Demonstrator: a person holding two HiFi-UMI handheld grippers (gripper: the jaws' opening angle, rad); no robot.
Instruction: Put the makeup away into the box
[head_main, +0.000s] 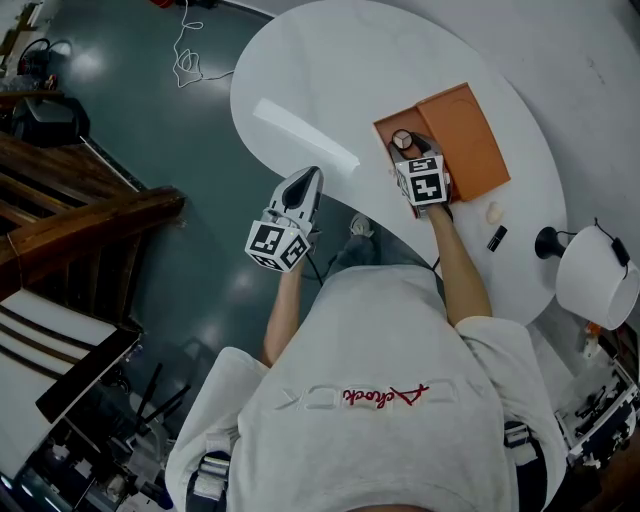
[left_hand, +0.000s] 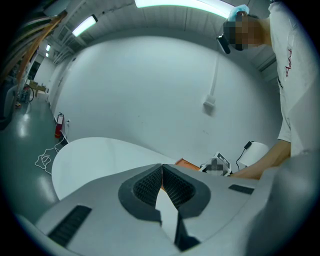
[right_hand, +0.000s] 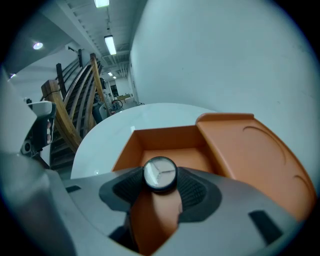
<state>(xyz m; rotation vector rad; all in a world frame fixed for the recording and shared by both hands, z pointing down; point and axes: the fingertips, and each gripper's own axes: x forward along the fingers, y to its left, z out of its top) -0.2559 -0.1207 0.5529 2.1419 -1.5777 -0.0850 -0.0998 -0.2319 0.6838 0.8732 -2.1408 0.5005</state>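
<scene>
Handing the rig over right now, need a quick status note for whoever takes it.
Left tongs: shut, empty, just off the edge of the white table.
Right tongs: shut on the round black-rimmed compact, above the open orange box.
Done: no item seen inside the box yet.
Left: release the compact into the box, then fetch the small cream piece and the short black tube lying on the table beside the box.

White curved table (head_main: 300, 60) on glossy grey floor (head_main: 170, 280); wooden staircase (head_main: 60, 190) at left
</scene>
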